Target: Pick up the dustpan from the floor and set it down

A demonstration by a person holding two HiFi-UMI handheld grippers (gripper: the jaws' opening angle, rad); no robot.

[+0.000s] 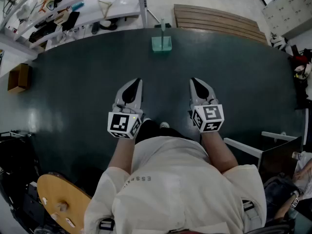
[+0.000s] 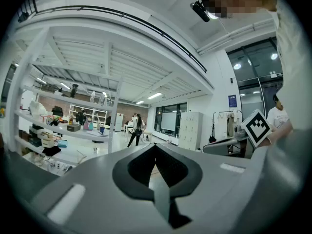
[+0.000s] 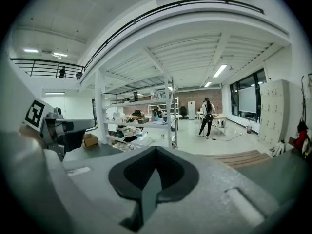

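1. Head view: The person stands on a dark green floor covering [image 1: 73, 82] and holds both grippers forward, side by side and a little apart. The left gripper [image 1: 138, 81] and the right gripper [image 1: 193, 80] both carry nothing. The dustpan [image 1: 161, 43], pale green with its handle pointing up, stands at the far edge of the dark covering. It is almost in the middle between left and right, and well apart from both grippers. Behind it, to the right, lies a wooden slatted platform [image 1: 219, 21]. At the far left is a white shelf [image 1: 73, 9] with many small things, and a cardboard box [image 1: 18, 77] sits on the floor at the left.

2. Left gripper view: The two jaws are pressed together at their tips, and nothing is between them. The view looks across the room, to the shelf and some distant people. I cannot find the dustpan here.

3. Right gripper view: These jaws are clenched too, tip against tip, and they are empty. Beyond them I see the shelf and the wooden platform, but no dustpan that I can be sure of.

4. Progress, as I judge it: No gripper is near the dustpan and it rests on the floor, so the approach, the grasp, the lift and the setting down all seem to remain.
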